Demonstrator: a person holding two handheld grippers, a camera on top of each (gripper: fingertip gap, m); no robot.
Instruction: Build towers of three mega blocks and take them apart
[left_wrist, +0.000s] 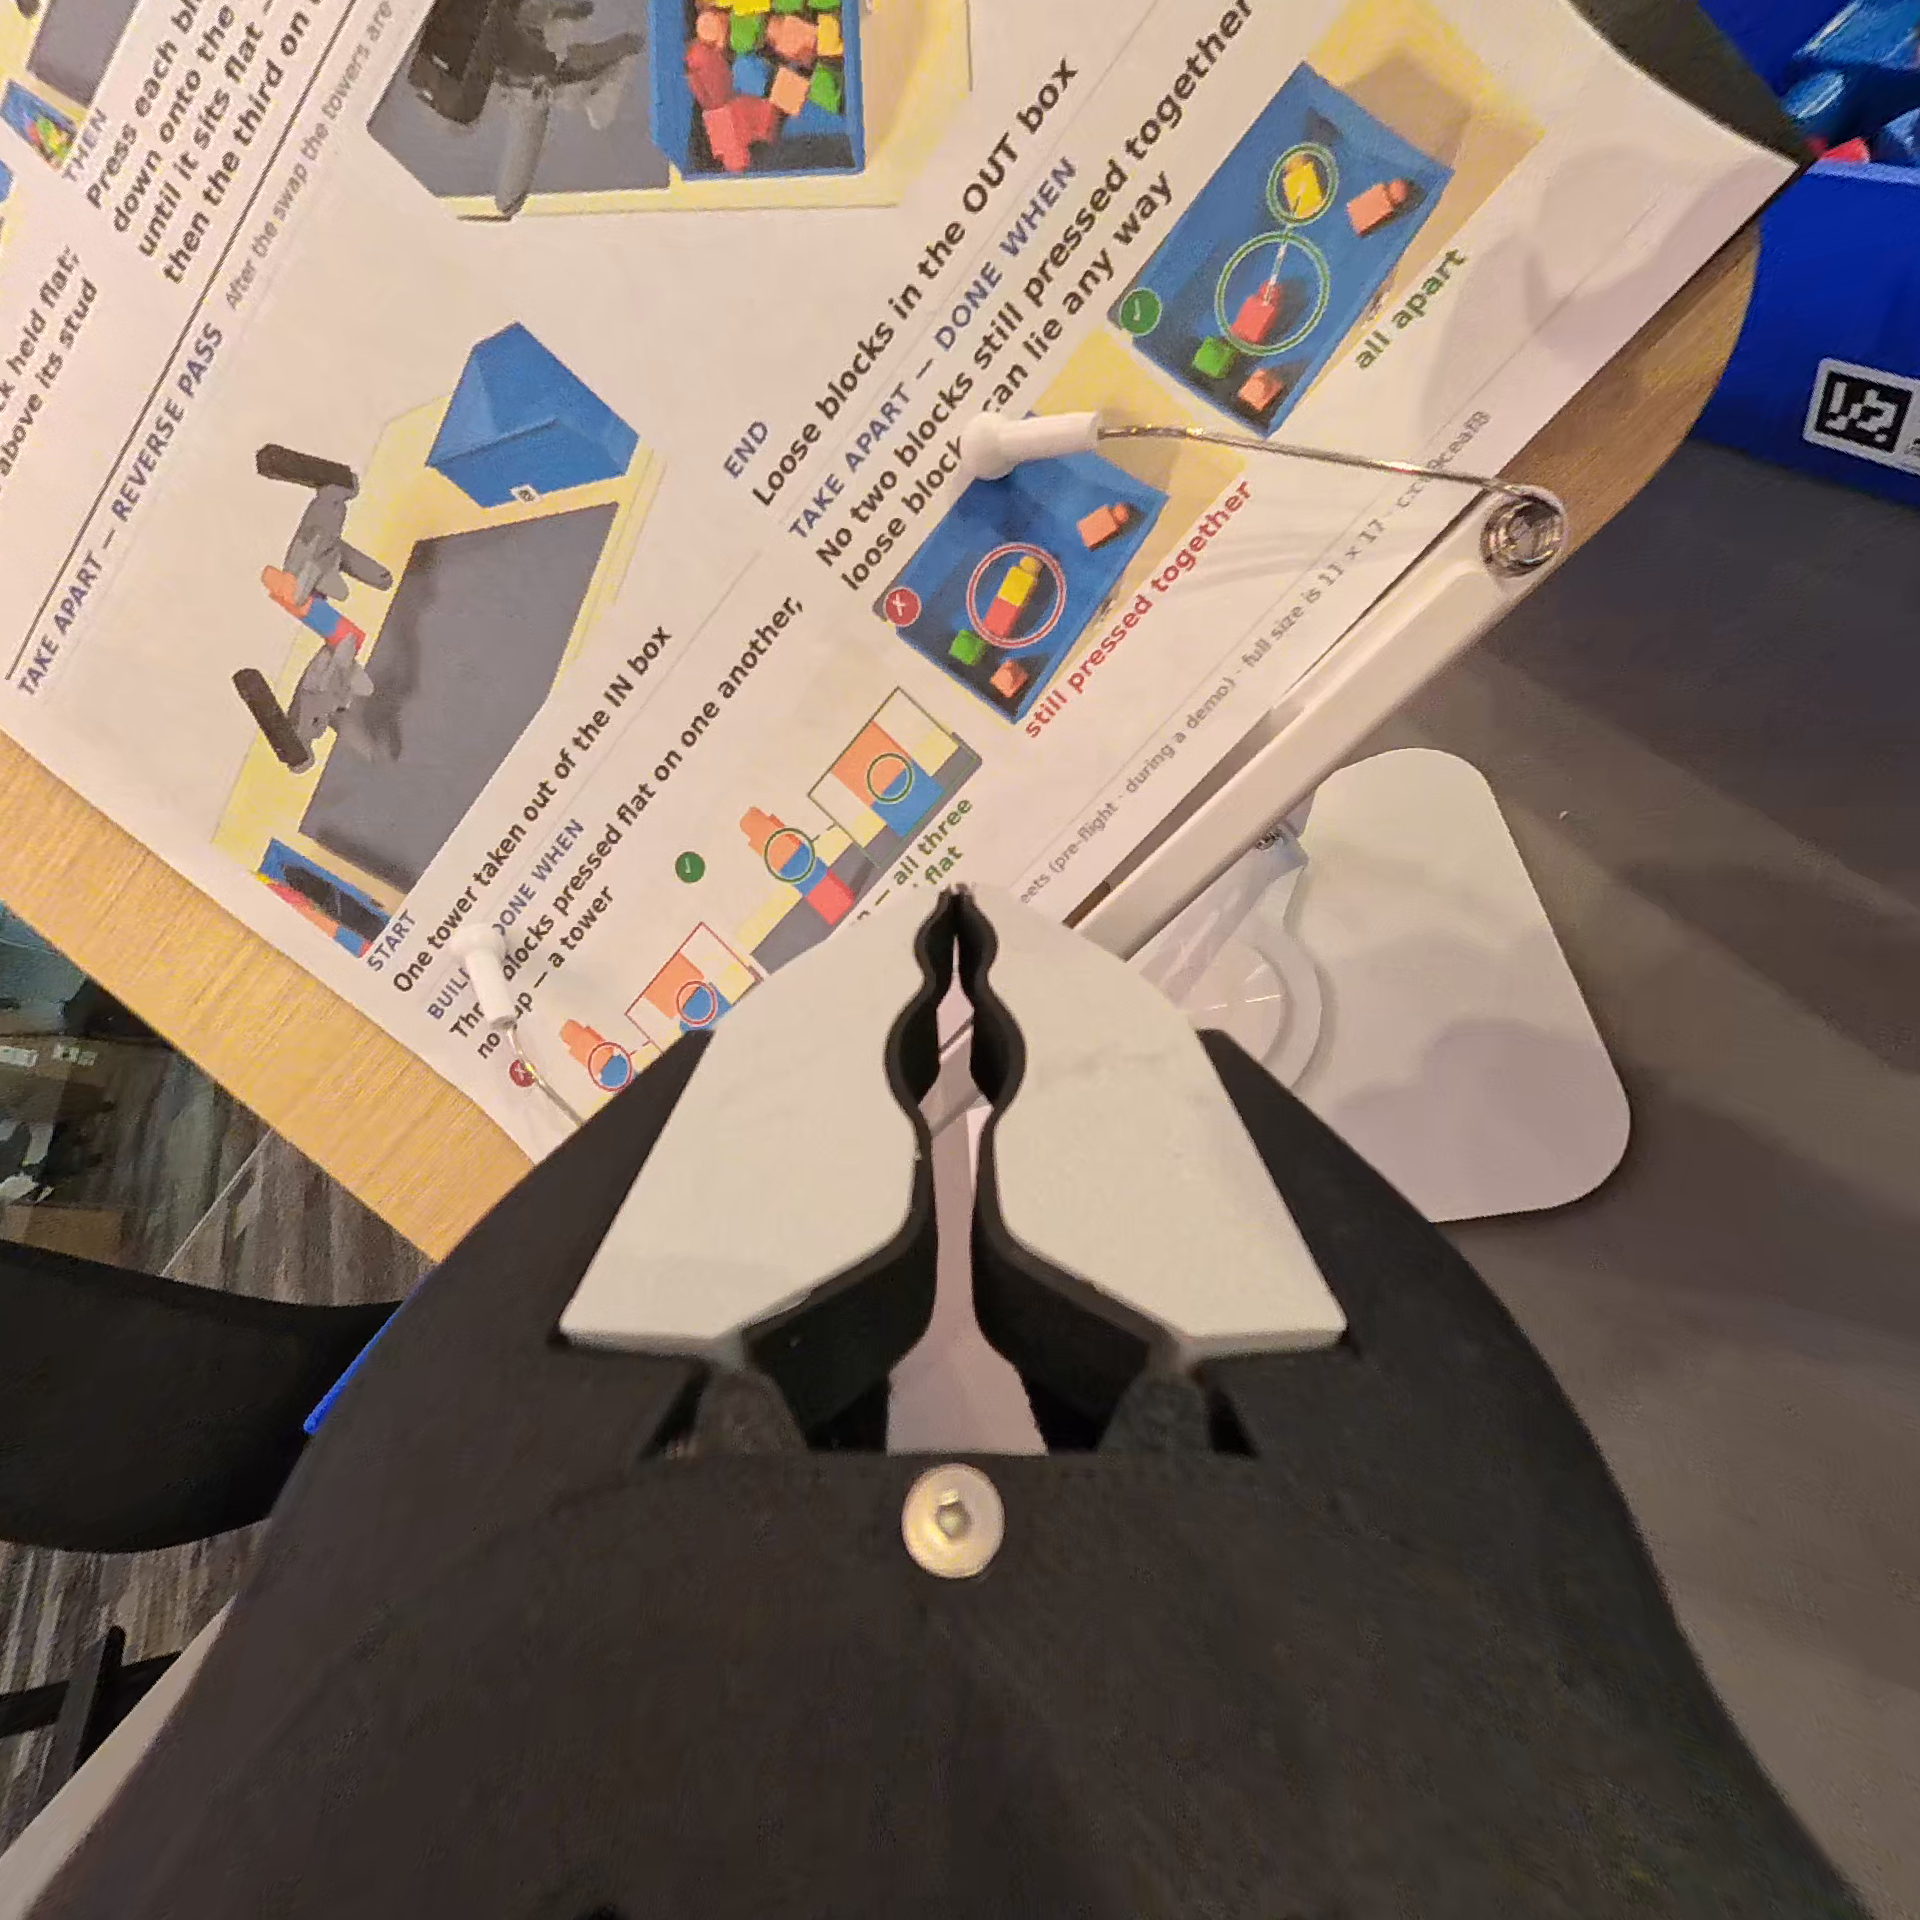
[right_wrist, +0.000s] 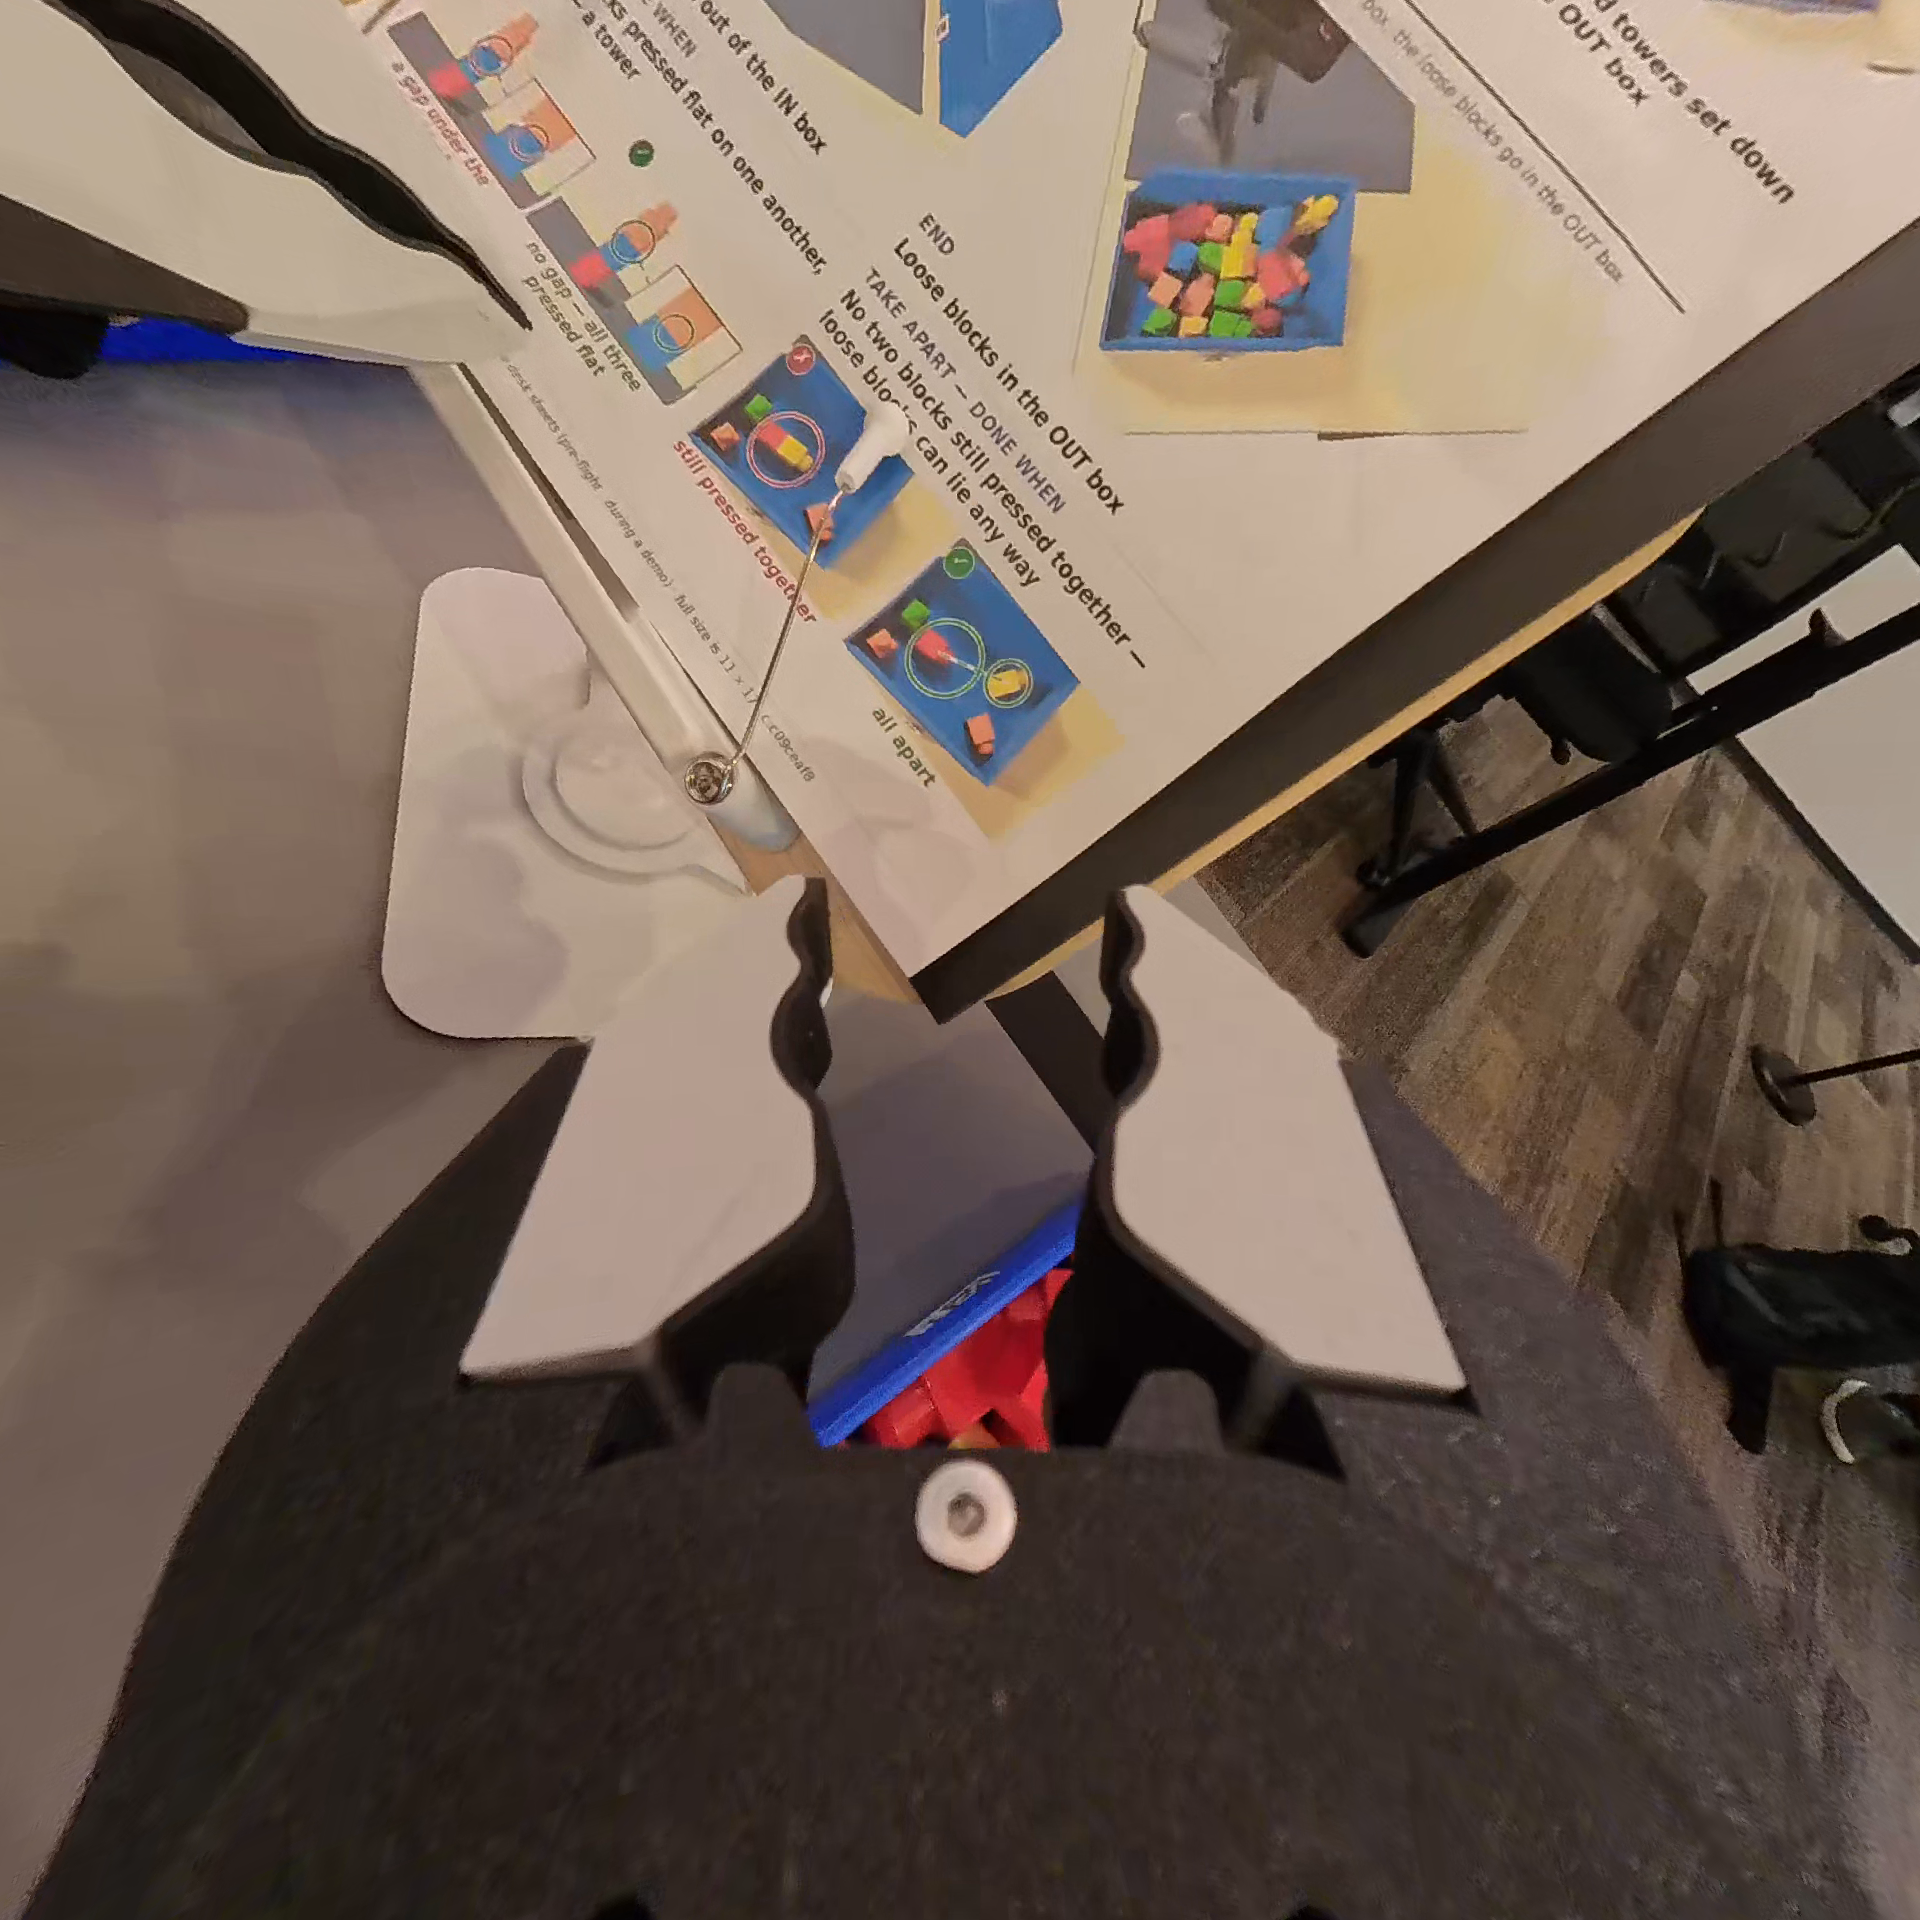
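Grey worktop (left_wrist: 1714, 1558) fills the lower ground of both wrist views, and on it stands a wooden board (left_wrist: 208, 987) on a white stand (left_wrist: 1455, 987), tilted and carrying a large printed instruction sheet (left_wrist: 727, 416) with coloured pictures. Two wire clips with white tips (left_wrist: 1023, 436) press the sheet to the board. A blue box (left_wrist: 1829, 343) bearing a square black-and-white marker sits at the far right of the left wrist view, just beside the board. In the right wrist view another blue box rim (right_wrist: 945, 1320) shows low between the fingers, with red mega blocks (right_wrist: 977, 1392) heaped inside it. The left gripper (left_wrist: 958, 904) has its jaws pressed together at the tips, holding nothing, in front of the sheet's lower edge. The right gripper (right_wrist: 966, 914) has its jaws spread wide and empty, above the box of blocks.
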